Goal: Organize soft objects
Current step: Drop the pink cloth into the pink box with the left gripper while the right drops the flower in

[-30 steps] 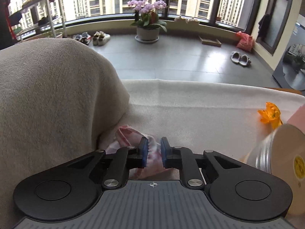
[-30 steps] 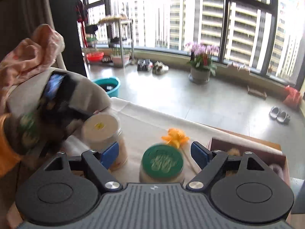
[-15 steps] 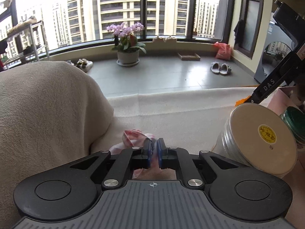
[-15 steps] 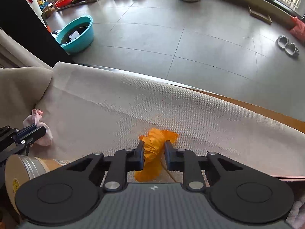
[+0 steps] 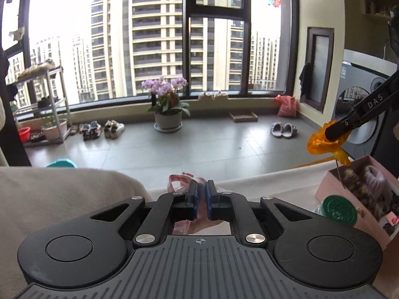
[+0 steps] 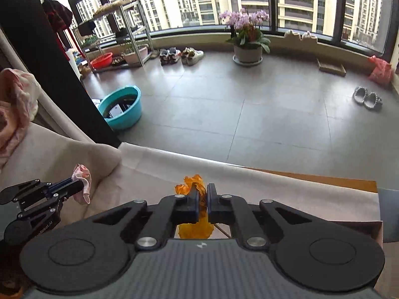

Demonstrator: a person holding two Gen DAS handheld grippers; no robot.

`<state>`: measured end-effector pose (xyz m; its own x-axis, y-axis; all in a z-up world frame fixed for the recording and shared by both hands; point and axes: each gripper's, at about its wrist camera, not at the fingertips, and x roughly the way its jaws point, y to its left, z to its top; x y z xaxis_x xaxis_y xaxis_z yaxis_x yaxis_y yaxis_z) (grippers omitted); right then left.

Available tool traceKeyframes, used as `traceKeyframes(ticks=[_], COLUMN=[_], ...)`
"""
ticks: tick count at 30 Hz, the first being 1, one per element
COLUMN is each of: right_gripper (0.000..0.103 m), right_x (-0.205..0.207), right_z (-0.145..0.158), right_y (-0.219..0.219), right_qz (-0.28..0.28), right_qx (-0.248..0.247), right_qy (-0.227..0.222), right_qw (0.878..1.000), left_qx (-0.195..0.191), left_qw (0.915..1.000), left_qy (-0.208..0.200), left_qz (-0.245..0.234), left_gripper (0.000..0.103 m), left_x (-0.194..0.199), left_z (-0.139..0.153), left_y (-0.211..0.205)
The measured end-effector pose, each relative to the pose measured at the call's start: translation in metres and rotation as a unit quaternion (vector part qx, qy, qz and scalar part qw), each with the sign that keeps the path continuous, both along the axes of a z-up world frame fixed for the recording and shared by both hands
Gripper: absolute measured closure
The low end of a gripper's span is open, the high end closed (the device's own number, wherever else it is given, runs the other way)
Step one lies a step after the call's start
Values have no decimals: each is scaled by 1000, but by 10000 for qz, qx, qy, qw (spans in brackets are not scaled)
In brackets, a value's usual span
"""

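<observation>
Soft objects are mid-sort here, two of them in the air. In the left wrist view the left gripper (image 5: pixel 202 195) is clamped on a pink-and-white scrunchie (image 5: pixel 182 183), carried above the cream cloth (image 5: pixel 249 186) that covers the table. At the right, the right gripper (image 5: pixel 335 130) pinches an orange fabric flower (image 5: pixel 321 144) above a pink box (image 5: pixel 331 189), where fuzzy hair ties (image 5: pixel 366 182) already lie, so part of the sorting looks done. A green-lidded jar (image 5: pixel 339 209) stands just beside the box. Both held pieces are not yet put away. Beyond the table lie a grey tiled floor (image 5: pixel 199 149), a potted orchid (image 5: pixel 165 99) by the tall windows, slippers (image 5: pixel 284 129) and a shoe rack (image 5: pixel 42 104).

In the right wrist view the right gripper (image 6: pixel 203 199) has just been closing and now grips the orange fabric flower (image 6: pixel 192 185), lifted clear of the cream cloth (image 6: pixel 274 186). The left gripper (image 6: pixel 74 186) shows at the lower left with the pink-and-white scrunchie (image 6: pixel 83 182) between its tips. A corner of bare wooden tabletop (image 6: pixel 324 178) shows past the cloth. A teal basin (image 6: pixel 122 109) sits on the floor.
</observation>
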<state>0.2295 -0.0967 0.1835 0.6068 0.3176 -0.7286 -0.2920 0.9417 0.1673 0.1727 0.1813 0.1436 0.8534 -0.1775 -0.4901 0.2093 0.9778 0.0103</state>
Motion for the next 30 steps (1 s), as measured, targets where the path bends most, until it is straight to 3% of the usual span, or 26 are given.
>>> traceKeyframes(ticks=[6,11,16,23,30], right_gripper=[97,97,97,97,97], right_x=[-39,-60,-77,-100,-112], right_z=[46,61,64,63,41], right_y=[-27,-51,-82,-137,-182], right_qz=[35,-67,-299,-755,-984], right_qx=[334,435,472,531,679], right_qy=[-471,-750,-825,-979,-932], right_qw=[9983,9962,9950,9909,9884], left_qx=[-58,-97,-99,-421,-514], left_qw=[9981,9955,9920,9819,9695], left_qy=[-537,-708,-619,-377,45], left_qz=[-291,-622,-1094,-1807,-2394], left_gripper=[94,94,93,93,93], left_x=[-20,-33,-37,-39,-38], left_z=[59,81,72,54,14], left_y=[-33,-73,-119,-188,-246])
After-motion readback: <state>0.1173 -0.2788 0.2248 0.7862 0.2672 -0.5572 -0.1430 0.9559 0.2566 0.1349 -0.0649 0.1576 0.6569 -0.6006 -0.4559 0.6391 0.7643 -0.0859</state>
